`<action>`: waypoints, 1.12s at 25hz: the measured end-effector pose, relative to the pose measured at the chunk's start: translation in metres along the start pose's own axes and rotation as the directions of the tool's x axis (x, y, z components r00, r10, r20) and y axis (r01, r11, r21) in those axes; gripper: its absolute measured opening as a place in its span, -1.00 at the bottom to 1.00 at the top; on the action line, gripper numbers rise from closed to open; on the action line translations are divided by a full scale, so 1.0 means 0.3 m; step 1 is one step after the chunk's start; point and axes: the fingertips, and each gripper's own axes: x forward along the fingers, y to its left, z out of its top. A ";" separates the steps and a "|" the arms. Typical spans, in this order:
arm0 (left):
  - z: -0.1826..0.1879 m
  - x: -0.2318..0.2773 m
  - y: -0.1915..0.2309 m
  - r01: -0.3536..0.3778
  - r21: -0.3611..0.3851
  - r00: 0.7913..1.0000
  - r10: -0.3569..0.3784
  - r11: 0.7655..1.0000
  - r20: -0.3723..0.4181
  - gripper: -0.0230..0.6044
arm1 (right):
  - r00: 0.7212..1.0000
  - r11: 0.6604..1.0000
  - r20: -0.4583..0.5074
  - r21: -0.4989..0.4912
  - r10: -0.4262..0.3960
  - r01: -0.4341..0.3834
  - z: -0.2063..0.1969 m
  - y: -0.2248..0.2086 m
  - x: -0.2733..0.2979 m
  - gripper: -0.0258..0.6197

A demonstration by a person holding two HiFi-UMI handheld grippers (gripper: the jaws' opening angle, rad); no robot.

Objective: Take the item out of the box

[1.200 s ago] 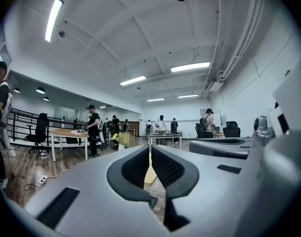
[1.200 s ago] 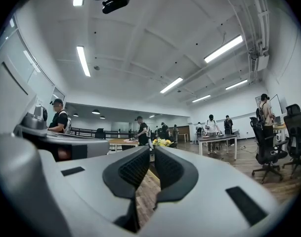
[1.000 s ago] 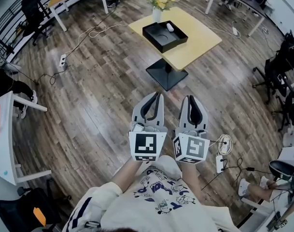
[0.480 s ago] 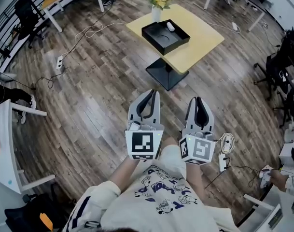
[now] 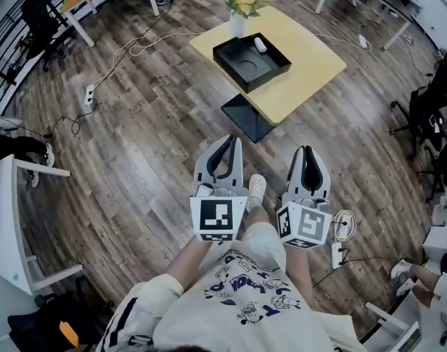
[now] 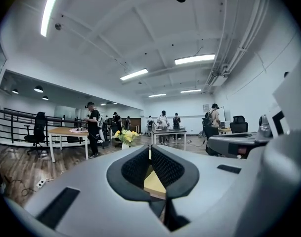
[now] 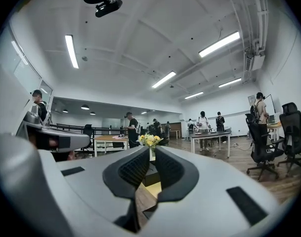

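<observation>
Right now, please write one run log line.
left claw: shut, empty | right claw: shut, empty | white item: in black box on yellow table | reach: too far

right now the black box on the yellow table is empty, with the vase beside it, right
Not empty: the head view shows a white item in the box. It does sit on the table with the vase beside it.

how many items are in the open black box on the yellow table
1: a small white rounded item lies near the far corner of the open black box. Its near wall may hide something smaller.
</observation>
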 end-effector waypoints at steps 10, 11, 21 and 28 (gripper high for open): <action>0.024 0.343 0.013 -0.064 -0.001 0.998 0.064 0.998 -0.010 -0.84 | 0.998 0.998 -0.013 0.016 0.061 -0.061 0.006 -0.143 0.332 -0.77; 0.031 0.378 0.013 -0.072 0.000 0.997 0.072 0.997 -0.011 -0.84 | 0.998 0.998 -0.014 0.016 0.069 -0.069 0.012 -0.159 0.366 -0.77; 0.084 0.697 -0.012 -0.143 -0.011 0.990 0.143 0.990 -0.002 -0.84 | 0.988 0.988 -0.006 0.010 0.151 -0.151 0.048 -0.316 0.671 -0.77; 0.063 0.827 -0.012 -0.169 -0.015 0.985 0.169 0.985 -0.030 -0.84 | 0.984 0.984 -0.026 0.024 0.176 -0.176 0.022 -0.372 0.804 -0.77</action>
